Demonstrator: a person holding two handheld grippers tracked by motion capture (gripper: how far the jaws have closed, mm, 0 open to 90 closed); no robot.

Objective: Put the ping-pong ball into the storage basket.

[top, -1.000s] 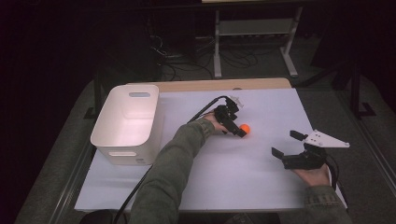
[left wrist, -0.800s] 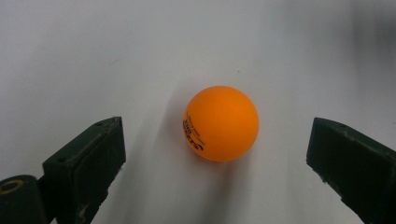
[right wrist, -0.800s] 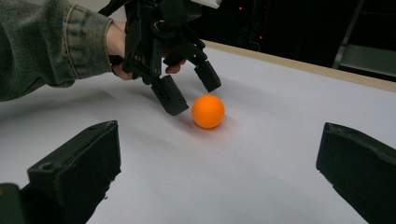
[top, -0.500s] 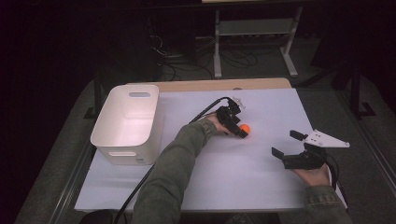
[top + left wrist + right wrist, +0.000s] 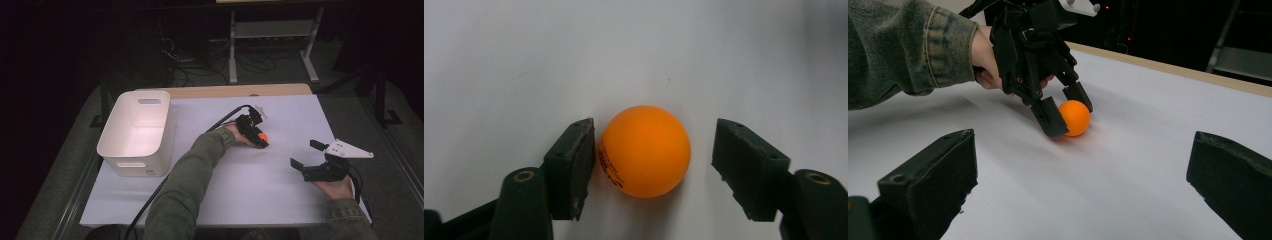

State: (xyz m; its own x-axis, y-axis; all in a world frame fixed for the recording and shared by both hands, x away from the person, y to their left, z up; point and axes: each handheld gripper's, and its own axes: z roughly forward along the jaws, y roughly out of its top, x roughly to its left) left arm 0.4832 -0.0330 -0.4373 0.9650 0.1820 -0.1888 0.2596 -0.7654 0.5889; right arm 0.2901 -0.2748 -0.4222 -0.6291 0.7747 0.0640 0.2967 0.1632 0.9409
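Worktop (image 5: pixel 280 200): white sheet, dark room.
Left gripper (image 5: pixel 651 150): jaws just closing round orange ball (image 5: pixel 644 150), right-hand pad not yet touching.
Right gripper (image 5: pixel 307 155): wide open, empty, well right of ball.
Bin (image 5: pixel 135 132): white, far left of ball.
Progress: grasp nearly made; lift & prob. drop in bin left.

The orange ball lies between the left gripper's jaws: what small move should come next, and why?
Probably finish closing the left gripper. Its jaws have just been closing around the orange ball; one pad looks close against it, the other stands apart, so it is not yet clamped.

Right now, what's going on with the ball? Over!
Left gripper down around ball, jaws just been closing; one pad touching, other apart. Right gripper open, idle. Ball on table, nothing in the way. Bin far left.
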